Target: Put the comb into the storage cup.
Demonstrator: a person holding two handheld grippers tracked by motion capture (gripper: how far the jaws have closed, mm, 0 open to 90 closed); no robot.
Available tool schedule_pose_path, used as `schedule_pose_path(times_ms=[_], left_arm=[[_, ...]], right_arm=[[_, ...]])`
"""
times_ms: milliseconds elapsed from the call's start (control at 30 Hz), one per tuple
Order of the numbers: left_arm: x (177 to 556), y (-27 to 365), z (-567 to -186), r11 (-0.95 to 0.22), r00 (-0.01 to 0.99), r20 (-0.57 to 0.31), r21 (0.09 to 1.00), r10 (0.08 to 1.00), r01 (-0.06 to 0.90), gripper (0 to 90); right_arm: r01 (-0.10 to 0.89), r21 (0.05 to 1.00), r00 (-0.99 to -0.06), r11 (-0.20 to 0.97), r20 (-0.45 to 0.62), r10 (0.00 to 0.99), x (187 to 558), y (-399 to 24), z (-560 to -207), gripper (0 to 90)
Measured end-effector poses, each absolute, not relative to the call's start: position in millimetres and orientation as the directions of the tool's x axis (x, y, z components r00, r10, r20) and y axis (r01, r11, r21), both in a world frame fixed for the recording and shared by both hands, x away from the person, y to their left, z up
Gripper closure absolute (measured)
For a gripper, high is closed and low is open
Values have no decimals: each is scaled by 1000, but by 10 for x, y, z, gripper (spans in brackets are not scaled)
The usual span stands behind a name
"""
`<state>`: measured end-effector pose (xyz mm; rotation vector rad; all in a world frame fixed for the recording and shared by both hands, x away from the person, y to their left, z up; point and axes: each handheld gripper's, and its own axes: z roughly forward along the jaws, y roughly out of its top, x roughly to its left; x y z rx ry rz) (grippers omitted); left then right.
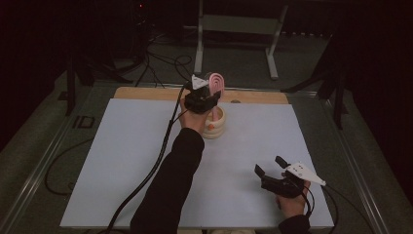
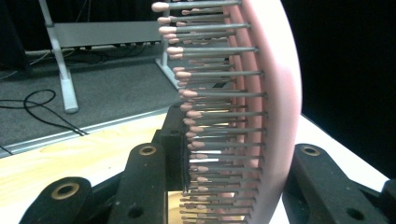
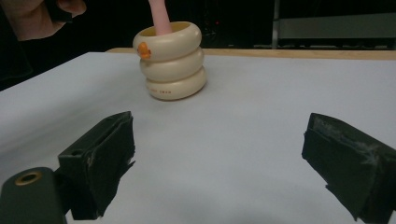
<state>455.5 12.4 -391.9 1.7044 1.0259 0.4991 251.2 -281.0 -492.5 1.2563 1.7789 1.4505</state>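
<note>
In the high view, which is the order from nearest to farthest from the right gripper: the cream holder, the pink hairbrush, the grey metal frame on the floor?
Measured from the right gripper:
1. Cream holder, on the white mat, up and to the left.
2. Pink hairbrush, standing in the holder, its head higher and farther back.
3. Grey metal frame, on the floor beyond the table.

White mat [image 1: 122,161] lies bare btwn the grippers & all round, w/ just the cream ringed holder [image 1: 215,122] and pink hairbrush [image 1: 216,83] sticking up from it blocking the far-centre.
</note>
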Motion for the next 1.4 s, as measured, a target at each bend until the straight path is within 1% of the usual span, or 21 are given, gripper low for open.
schedule_pose_path(times_ms=[1400], left_arm=[[4578,121,-4020,-106,533,-140,908,835,406,640]], right_arm=[[328,945,-438,1,151,886,2513,-2789,-4929,91]])
